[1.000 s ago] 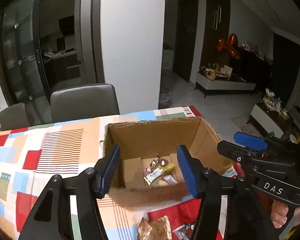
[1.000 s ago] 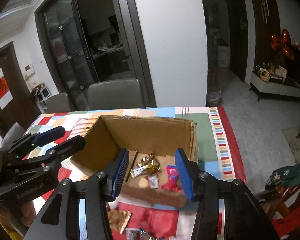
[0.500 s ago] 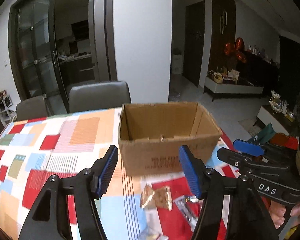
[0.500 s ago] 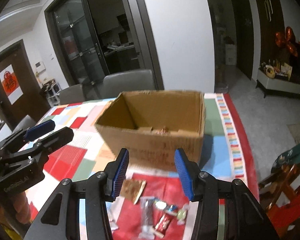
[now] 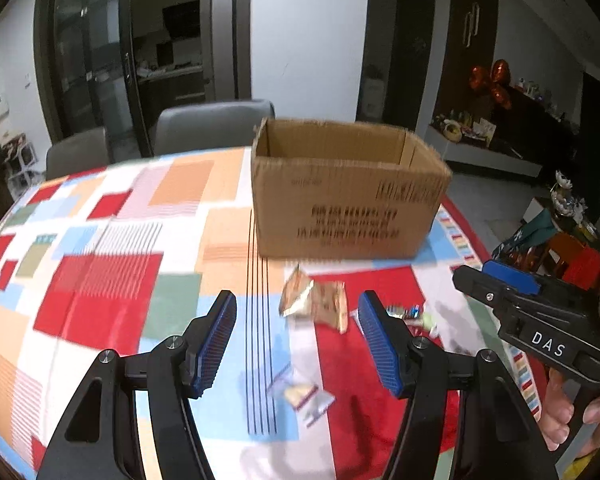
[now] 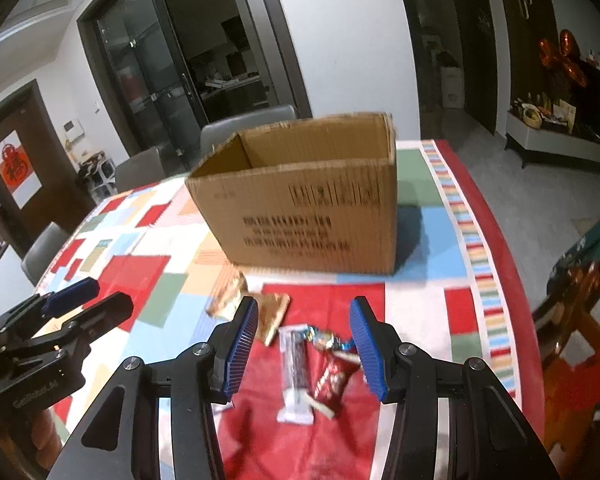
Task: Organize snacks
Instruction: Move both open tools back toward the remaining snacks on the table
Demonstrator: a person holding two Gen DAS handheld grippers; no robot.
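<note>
An open cardboard box (image 5: 348, 196) (image 6: 304, 208) stands on the patchwork tablecloth. Loose snacks lie in front of it: gold-brown packets (image 5: 314, 300) (image 6: 272, 312), a clear wrapped bar (image 6: 296, 372), a red packet (image 6: 332, 376) and small foil candies (image 6: 320, 336). A clear packet (image 5: 300, 392) lies nearer. My left gripper (image 5: 296, 344) is open above the cloth, nothing between its blue pads. My right gripper (image 6: 304, 348) is open too, hovering over the bar and red packet without touching them. Each gripper shows at the edge of the other's view.
Grey chairs (image 5: 212, 124) stand behind the table's far side. The table's right edge (image 6: 512, 264) drops to the floor, with a wooden chair and a green cloth (image 6: 592, 248) beside it. A hand (image 5: 568, 420) holds the right gripper's handle.
Both grippers have pulled back from over the box and sunk toward the table. The box's inside has gone from view; the loose snacks in front now lie under the grippers.
</note>
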